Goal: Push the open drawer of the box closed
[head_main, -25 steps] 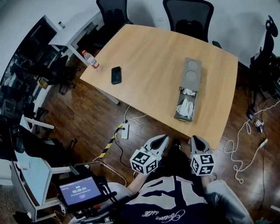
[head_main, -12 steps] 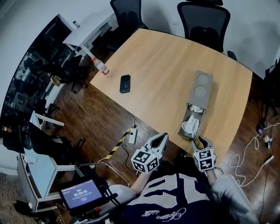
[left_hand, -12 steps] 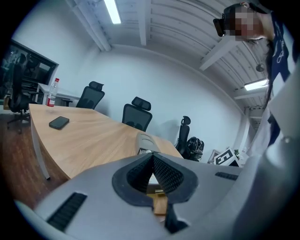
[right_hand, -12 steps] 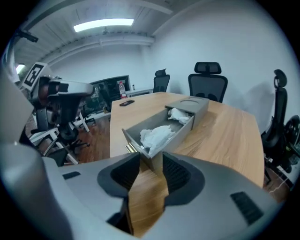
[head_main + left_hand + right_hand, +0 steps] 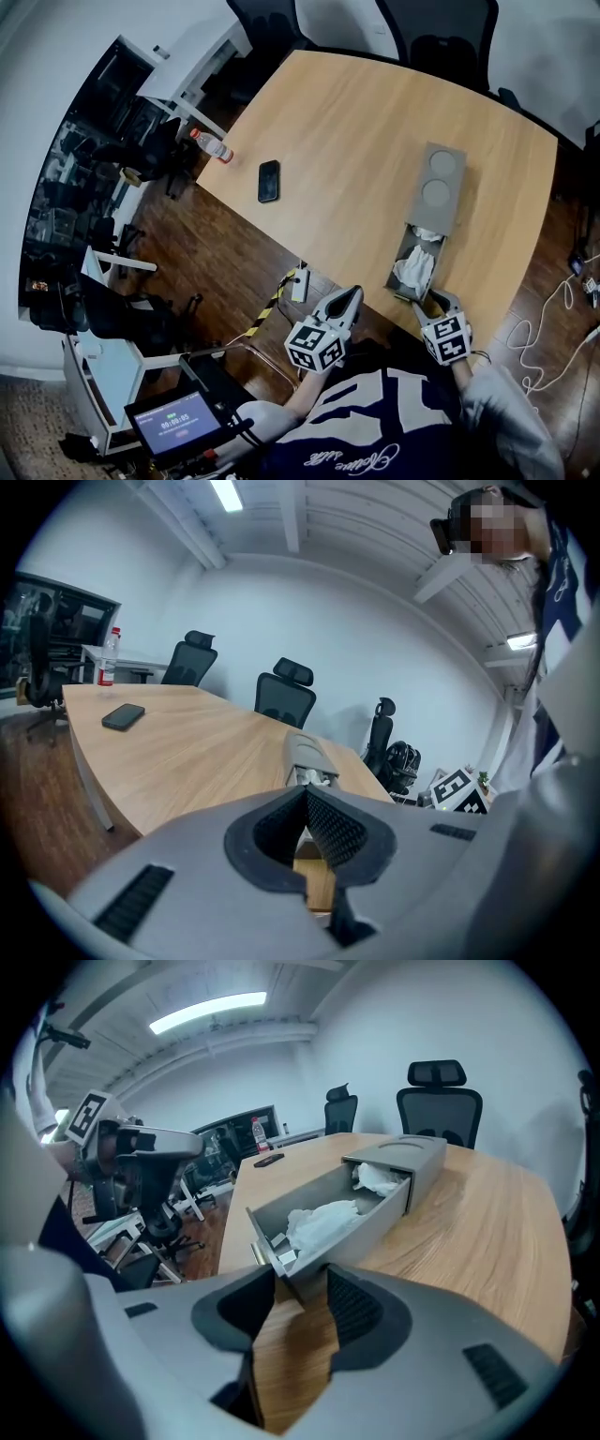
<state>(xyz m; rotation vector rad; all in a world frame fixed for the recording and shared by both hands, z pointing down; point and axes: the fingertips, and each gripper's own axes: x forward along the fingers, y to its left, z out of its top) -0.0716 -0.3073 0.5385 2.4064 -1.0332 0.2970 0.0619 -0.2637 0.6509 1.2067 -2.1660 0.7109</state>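
Observation:
A grey box [image 5: 441, 183] with two round recesses on top lies on the wooden table [image 5: 356, 131]. Its drawer [image 5: 417, 267] is pulled out toward me and holds crumpled white paper [image 5: 323, 1218]. My right gripper [image 5: 441, 302] is just short of the drawer's front panel [image 5: 267, 1246]. The right gripper [image 5: 302, 1283] has its jaws opening, with only bare tabletop between them. My left gripper [image 5: 345, 302] hovers off the table's near edge, left of the drawer. Shown from its own camera, the left gripper [image 5: 306, 794] is shut and empty, and the box [image 5: 305, 752] lies ahead of it.
A black phone [image 5: 269, 180] and a plastic bottle [image 5: 211, 145] lie near the table's left edge. Office chairs [image 5: 441, 37] stand at the far side. A power strip with cables [image 5: 300, 281] is on the floor below the near edge. A small screen [image 5: 175, 424] sits at my lower left.
My right gripper has moved forward to the drawer's front and its jaws have parted. The left gripper has stayed shut beside it.

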